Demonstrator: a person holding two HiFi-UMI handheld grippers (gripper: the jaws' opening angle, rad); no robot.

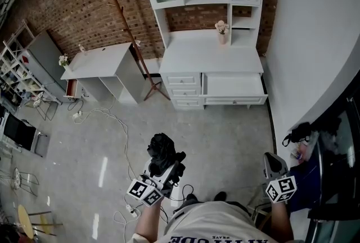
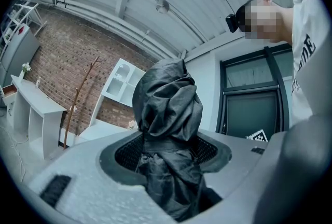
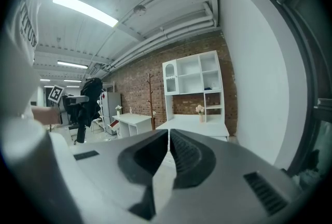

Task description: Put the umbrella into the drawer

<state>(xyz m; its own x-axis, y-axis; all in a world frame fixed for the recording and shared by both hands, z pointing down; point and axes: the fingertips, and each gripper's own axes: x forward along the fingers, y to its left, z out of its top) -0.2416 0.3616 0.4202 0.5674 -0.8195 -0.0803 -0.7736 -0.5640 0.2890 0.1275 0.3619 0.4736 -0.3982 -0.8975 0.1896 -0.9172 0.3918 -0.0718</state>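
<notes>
Holding the umbrella [image 2: 167,109] in my left hand-held gripper [image 1: 164,169], I have the jaws spread wide and clamped on its bunched black fabric, about where the bundle narrows. It stands up out of the jaws, with the fuller, crumpled part above them and a looser tail hanging below.

My right hand-held gripper [image 3: 169,140] has its jaws together with nothing between them, and it sits well apart from the left one, off to my right.

The drawer [image 1: 234,100] is across the floor from me, in the white desk [image 1: 211,59] against the brick wall. The wide one on the right looks pulled out, though from up here I cannot tell how deep it is.

I judge the umbrella to be light and soft on the outside, with a stiff shaft somewhere inside the folds. The cloth is probably slick, so a grip on fabric alone could slide. The narrow waist, where the folds gather tightly round the shaft, seems the best place to hold. Loose flaps may catch on the drawer's front edge, so I would lower it in lengthwise.
</notes>
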